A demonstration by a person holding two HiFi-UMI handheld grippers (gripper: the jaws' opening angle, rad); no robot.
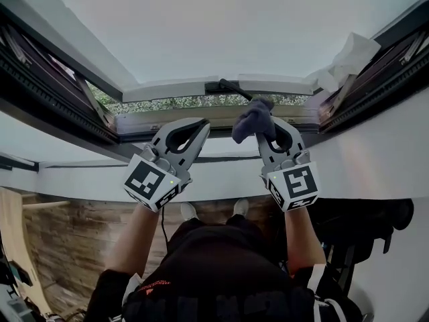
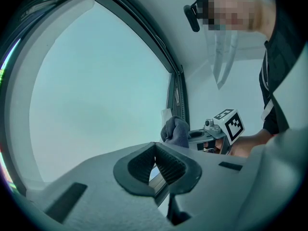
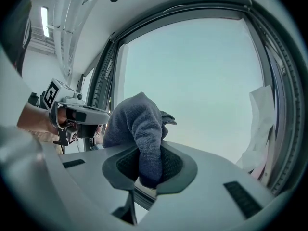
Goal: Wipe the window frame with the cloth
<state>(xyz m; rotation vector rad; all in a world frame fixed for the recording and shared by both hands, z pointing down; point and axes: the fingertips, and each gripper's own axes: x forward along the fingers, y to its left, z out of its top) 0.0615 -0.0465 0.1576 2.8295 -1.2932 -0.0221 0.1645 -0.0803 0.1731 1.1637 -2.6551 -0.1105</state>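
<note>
Wood-patterned floor (image 1: 67, 240), viewed from above; the person's two pale shoes (image 1: 190, 210) stand side by side on it.

Up and to the right of the right claw (image 1: 263, 131) we see a crumpled white sheet (image 1: 352, 58) wedged high in the corner. Just beyond both claws we see green foliage (image 1: 181, 102) outdoors. Well below the left claw (image 1: 198, 131) lies a wooden floor (image 1: 74, 240).

Lit by bright, diffuse daylight through the window pane (image 1: 221, 25); window frame (image 1: 47, 79) dark by contrast. Heavy fisheye curvature, black vignetting in gripper views.
</note>
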